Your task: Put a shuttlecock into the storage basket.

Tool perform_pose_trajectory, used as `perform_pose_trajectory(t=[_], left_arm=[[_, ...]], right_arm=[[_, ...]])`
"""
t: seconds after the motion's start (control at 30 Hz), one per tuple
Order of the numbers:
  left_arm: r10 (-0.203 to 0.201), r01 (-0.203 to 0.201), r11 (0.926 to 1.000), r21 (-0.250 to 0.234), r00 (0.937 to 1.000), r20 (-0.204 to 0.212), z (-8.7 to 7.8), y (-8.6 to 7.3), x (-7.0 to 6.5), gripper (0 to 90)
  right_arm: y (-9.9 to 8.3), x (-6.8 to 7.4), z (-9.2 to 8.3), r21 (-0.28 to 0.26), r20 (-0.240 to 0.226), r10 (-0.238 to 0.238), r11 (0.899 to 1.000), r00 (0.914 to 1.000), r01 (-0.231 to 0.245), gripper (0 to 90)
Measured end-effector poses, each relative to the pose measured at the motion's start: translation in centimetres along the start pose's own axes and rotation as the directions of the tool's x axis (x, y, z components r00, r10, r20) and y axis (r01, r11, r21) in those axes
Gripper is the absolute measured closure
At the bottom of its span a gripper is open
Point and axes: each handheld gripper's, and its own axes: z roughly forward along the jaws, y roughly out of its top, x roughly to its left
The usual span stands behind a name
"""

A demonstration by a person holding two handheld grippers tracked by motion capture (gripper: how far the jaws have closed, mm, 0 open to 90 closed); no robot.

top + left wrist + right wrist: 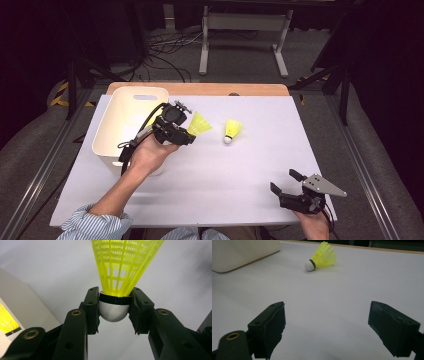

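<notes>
The left gripper [186, 134] pinches a yellow shuttlecock [117, 277] by its cork, skirt pointing away from the jaws. The white bin [131, 102] lies just left of it in the high view. The right gripper [289, 184], jaws spread, rests at lower right.

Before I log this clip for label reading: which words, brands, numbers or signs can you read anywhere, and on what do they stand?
None can be read.
Held shuttlecock: yellow skirt, black band, plain white cork, no print.
Shuttlecock on the table: the same, no print.
White bin: plain walls.
Left gripper and right gripper: black jaws, brass pins, no marks.
Table cover: blank.
</notes>
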Motion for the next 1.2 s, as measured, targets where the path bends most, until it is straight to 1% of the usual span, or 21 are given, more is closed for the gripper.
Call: perform_pose_trajectory(t=[0.1,0.2,0.3,0.37,0.47,0.77,0.93,1.2], left_arm=[[-0.005,0.005,1.0000,0.003,1.0000,0.002,-0.1,0.1,0.2,63.3],[-0.018,0.018,0.9998,0.001,0.9998,0.007,-0.3,0.3,0.6,63.3],[-0.029,0.029,0.9996,0.000,0.9996,0.000,-0.5,0.4,1.1,63.4],[-0.036,0.036,0.9994,-0.001,0.9994,0.000,-0.5,0.5,1.2,63.3],[-0.052,0.052,0.9986,-0.006,0.9986,0.002,-0.8,0.6,1.8,63.4],[-0.063,0.063,0.9980,-0.006,0.9978,-0.019,-1.1,1.0,2.4,63.4],[-0.075,0.075,0.9972,-0.006,0.9971,-0.011,-1.1,1.2,2.8,63.3],[-0.081,0.080,0.9967,-0.012,0.9963,-0.029,-1.5,1.6,3.2,63.4]], right_arm=[[0.0,0.0,0.0,0.000,0.000,0.000,1.000,1.0000,0.000,14.7],[0.0,0.0,0.0,-0.001,0.000,-0.002,1.000,1.0000,0.002,14.7],[0.0,0.0,0.0,-0.001,0.000,-0.002,1.000,1.0000,0.002,14.7],[0.0,0.0,0.0,-0.001,-0.001,-0.002,1.000,1.0000,0.002,14.7],[0.0,0.0,0.0,0.000,-0.001,-0.001,1.000,1.0000,0.001,14.7],[0.0,0.0,0.1,0.001,-0.003,0.000,1.000,1.0000,0.000,14.7],[0.0,0.0,0.1,0.001,-0.004,0.001,1.000,1.0000,-0.001,14.7],[0.0,0.0,0.1,0.001,-0.008,0.003,1.000,1.0000,-0.003,14.7]])
